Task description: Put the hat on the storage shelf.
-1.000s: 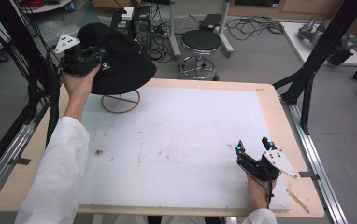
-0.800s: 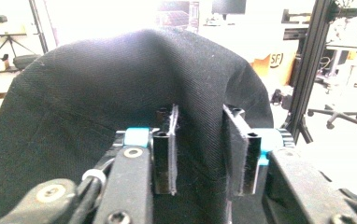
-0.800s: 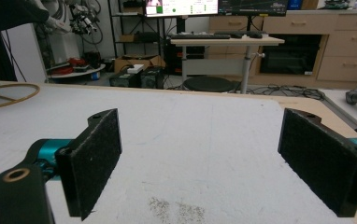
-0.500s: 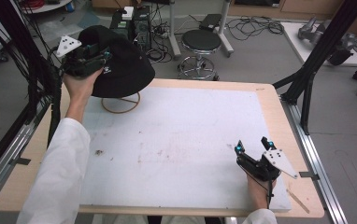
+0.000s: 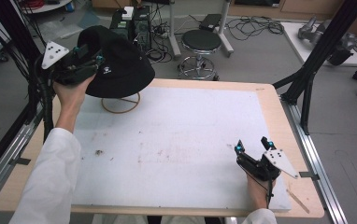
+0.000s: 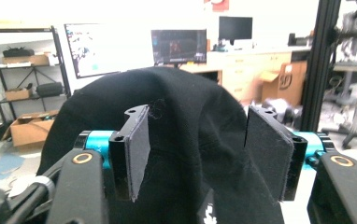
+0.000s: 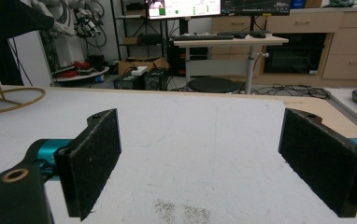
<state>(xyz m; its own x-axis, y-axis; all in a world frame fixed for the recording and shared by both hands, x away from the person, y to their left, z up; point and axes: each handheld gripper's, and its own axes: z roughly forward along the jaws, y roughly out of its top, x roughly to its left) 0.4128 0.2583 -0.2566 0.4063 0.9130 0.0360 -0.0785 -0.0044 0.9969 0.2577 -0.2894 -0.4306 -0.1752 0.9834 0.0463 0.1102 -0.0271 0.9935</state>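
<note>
**Hat perched on its stand as the left jaws let go**

At the upper left of the high view a black bucket hat (image 5: 116, 65) sits over a thin wooden stand (image 5: 120, 100), whose ring base rests on the white mat (image 5: 176, 140). The left gripper (image 5: 95, 63) is up against the hat's side. Its jaws have just been opening and now stand partly apart; in the left gripper view the black fabric bulges between the pads (image 6: 137, 149) but they no longer seem to pinch it. The right gripper (image 5: 252, 145) rests low at the lower right of the mat, its jaws wide apart with nothing between them.

The risk, as I judge it, is the withdrawal: a rough felt pad could snag the cloth and drag the hat off or tip the light stand. The hat also looks tilted, its brim overhanging the ring toward the right, so it may slide by itself if the top of the stand is not centred inside the crown.

The upper part of the stand is hidden under the hat, so how well it is seated cannot be told. The hand covers the brim nearest the left gripper
</note>
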